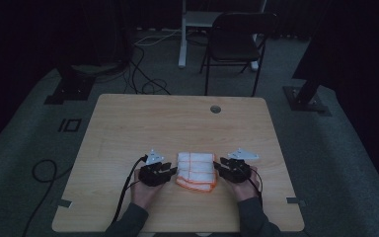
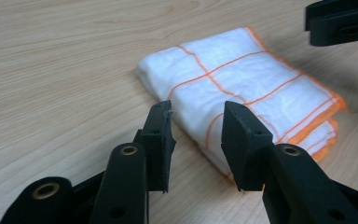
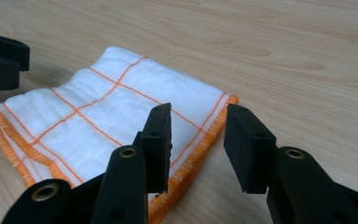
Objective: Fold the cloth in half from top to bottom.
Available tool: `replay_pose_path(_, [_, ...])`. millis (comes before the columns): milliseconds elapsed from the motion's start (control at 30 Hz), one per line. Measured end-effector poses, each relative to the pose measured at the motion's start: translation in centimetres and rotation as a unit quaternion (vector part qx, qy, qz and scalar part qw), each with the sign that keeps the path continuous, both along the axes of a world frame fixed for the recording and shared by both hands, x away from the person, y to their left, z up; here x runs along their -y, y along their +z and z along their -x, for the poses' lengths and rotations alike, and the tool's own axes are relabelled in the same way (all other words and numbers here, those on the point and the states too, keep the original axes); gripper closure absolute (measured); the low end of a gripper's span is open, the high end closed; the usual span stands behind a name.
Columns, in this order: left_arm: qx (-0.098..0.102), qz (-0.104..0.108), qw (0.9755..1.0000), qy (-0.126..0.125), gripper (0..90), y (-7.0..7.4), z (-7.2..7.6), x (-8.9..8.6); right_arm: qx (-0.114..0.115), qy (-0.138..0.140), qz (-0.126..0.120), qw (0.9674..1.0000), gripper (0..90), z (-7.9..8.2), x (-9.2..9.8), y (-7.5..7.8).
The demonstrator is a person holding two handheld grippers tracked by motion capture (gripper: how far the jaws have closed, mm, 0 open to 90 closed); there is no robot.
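Nearest to the person, the two forearms come over the near edge of the counter [image 1: 128,123] and each hand holds a gripper at one side of the folded cloth [image 1: 195,171]. The cloth is the landmark: white with thin orange lines and an orange hem, lying flat on the near half of the counter, about in the middle between left and right.

The left gripper [image 1: 171,171] is just beside the left edge of the cloth. In the left gripper view its jaws stand apart, with the folded edge of the cloth [image 2: 242,93] right in front of the gap, so it seems aimed to take this edge.

The right gripper [image 1: 218,168] is just beside the right edge of the cloth. Its jaws are apart too, and the hemmed border [image 3: 205,135] lies below the gap; I cannot tell if one jaw touches it. This mirrored placing suggests, I judge, a grasp from both sides, perhaps to unfold or lift.

Beyond the cloth the counter is bare up to a small round hole [image 1: 215,109]. Farther, on the floor, stands a dark chair [image 1: 237,42].
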State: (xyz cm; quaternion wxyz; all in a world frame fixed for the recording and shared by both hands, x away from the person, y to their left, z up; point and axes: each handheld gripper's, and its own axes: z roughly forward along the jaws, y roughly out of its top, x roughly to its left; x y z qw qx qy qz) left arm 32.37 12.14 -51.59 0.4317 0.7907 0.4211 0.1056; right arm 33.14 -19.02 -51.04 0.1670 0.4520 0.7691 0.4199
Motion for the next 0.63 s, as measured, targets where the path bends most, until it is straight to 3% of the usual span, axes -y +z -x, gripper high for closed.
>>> replay_pose_path(633, [0.005,0.003,0.9995,0.031,64.0,0.0,-0.1,-2.3,-0.008,-0.042,-0.005,0.9991,60.7,0.3,2.7,-0.8])
